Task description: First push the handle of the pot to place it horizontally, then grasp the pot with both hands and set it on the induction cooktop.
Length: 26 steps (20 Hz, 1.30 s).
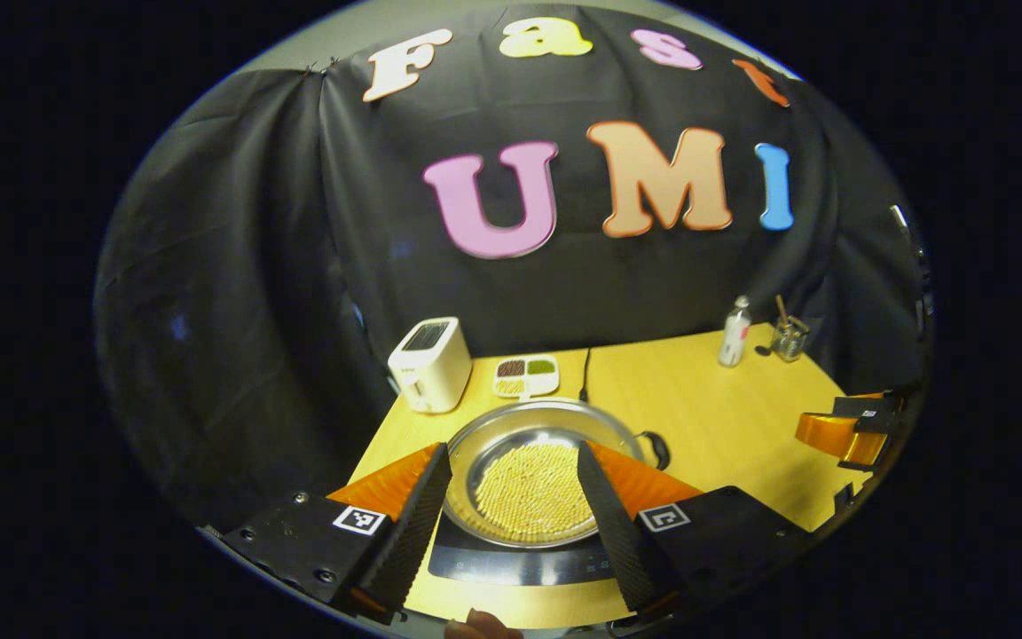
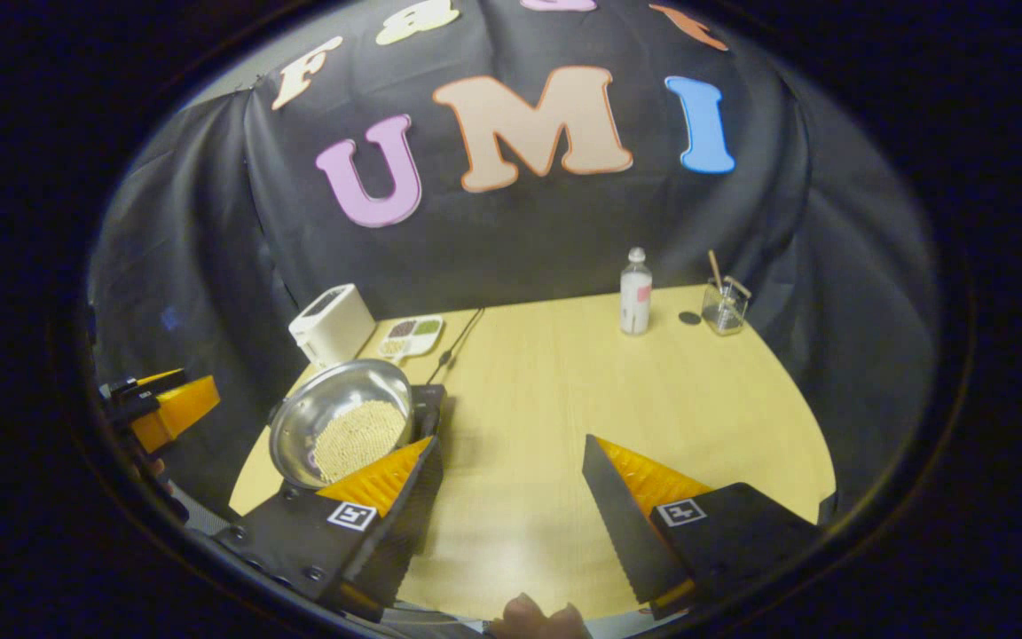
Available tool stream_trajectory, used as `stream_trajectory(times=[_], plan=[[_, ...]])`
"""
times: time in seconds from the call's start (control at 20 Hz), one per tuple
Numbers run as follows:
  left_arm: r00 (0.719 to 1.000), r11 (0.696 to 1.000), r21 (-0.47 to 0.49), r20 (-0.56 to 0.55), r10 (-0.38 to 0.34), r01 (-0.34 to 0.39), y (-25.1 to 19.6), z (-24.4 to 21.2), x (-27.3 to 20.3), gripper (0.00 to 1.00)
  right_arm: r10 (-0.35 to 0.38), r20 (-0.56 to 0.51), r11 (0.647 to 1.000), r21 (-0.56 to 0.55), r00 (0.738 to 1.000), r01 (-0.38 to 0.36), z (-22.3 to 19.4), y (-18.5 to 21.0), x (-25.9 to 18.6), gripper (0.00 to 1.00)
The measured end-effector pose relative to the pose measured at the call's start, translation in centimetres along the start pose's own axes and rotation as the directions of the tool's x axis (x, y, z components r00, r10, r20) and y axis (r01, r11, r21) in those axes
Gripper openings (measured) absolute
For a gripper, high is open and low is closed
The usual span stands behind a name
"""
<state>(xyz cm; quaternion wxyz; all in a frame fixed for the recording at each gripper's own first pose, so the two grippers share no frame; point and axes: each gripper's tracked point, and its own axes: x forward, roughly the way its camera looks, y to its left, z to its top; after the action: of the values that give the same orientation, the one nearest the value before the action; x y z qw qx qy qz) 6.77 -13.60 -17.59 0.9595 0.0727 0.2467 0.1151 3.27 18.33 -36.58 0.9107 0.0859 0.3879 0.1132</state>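
A shiny steel pot (image 1: 533, 470) holding yellow grains sits on the black induction cooktop (image 1: 520, 564) near the table's front left. Its dark handle (image 1: 657, 448) sticks out to the right in the left gripper view. My left gripper (image 1: 512, 451) is open, its fingers framing the pot from nearer the table edge without touching it. My right gripper (image 2: 511, 444) is open over bare table, with the pot (image 2: 342, 422) off to its left. The right gripper (image 1: 848, 430) also appears far right in the left gripper view, and the left gripper (image 2: 165, 408) far left in the right gripper view.
A white toaster (image 1: 429, 364) and a divided dish (image 1: 526, 374) stand behind the pot, with a black cable (image 1: 584, 377) running back. A white bottle (image 2: 635, 293) and a glass jar (image 2: 726, 306) stand at the back right of the wooden table (image 2: 617, 390).
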Motion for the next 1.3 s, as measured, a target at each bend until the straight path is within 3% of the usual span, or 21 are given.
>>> stream_trajectory(times=[0.15, 0.2, 0.25, 0.35, 0.45, 0.6, 0.7, 0.85, 1.05, 1.3], plan=[[0.99, 0.999, 0.034, 0.136, -0.041, 0.037, -1.3, 4.6, -3.8, 0.88, -0.016, 0.078, 1.0, -0.007, 0.997, 0.016, 2.3, 0.5, -4.8, 0.93], [0.98, 0.998, 0.04, 0.193, -0.046, 0.038, -1.3, 6.2, -5.4, 0.89, -0.017, 0.123, 1.0, -0.016, 0.992, 0.019, 3.6, 0.8, -6.5, 0.98], [0.969, 0.998, 0.045, 0.242, -0.057, 0.048, -1.6, 7.3, -6.9, 0.89, -0.024, 0.163, 0.999, -0.022, 0.986, 0.028, 4.6, 0.7, -8.3, 0.93], [0.954, 0.996, 0.036, 0.287, -0.089, 0.082, -2.5, 7.8, -9.2, 0.93, -0.014, 0.224, 1.0, 0.01, 0.974, 0.012, 5.9, 1.6, -12.7, 0.94], [0.934, 0.991, -0.026, 0.339, -0.117, 0.134, -3.7, 8.2, -12.1, 0.93, -0.028, 0.338, 1.0, 0.012, 0.941, 0.025, 8.1, 1.3, -17.0, 0.93], [0.929, 0.978, -0.137, 0.355, -0.1, 0.158, -3.5, 8.3, -15.2, 0.96, -0.015, 0.434, 0.995, -0.083, 0.901, 0.056, 10.0, 1.1, -22.2, 0.92], [0.916, 0.976, -0.151, 0.392, -0.088, 0.158, -3.2, 9.5, -16.8, 0.95, 0.002, 0.518, 0.993, -0.102, 0.855, 0.059, 12.5, 1.2, -24.6, 0.94], [0.887, 0.984, -0.135, 0.459, -0.045, 0.119, -3.0, 12.2, -19.6, 0.94, 0.081, 0.59, 0.993, -0.119, 0.803, -0.013, 14.8, 2.3, -27.0, 0.94], [0.874, 0.989, -0.096, 0.483, -0.048, 0.108, -6.7, 13.5, -21.0, 0.93, 0.115, 0.6, 0.984, -0.176, 0.792, -0.01, 15.3, -0.3, -28.9, 0.96], [0.872, 0.991, -0.086, 0.487, -0.046, 0.101, -9.4, 14.2, -22.4, 0.95, 0.078, 0.572, 0.992, -0.13, 0.817, -0.004, 14.2, -4.9, -29.2, 0.96]])
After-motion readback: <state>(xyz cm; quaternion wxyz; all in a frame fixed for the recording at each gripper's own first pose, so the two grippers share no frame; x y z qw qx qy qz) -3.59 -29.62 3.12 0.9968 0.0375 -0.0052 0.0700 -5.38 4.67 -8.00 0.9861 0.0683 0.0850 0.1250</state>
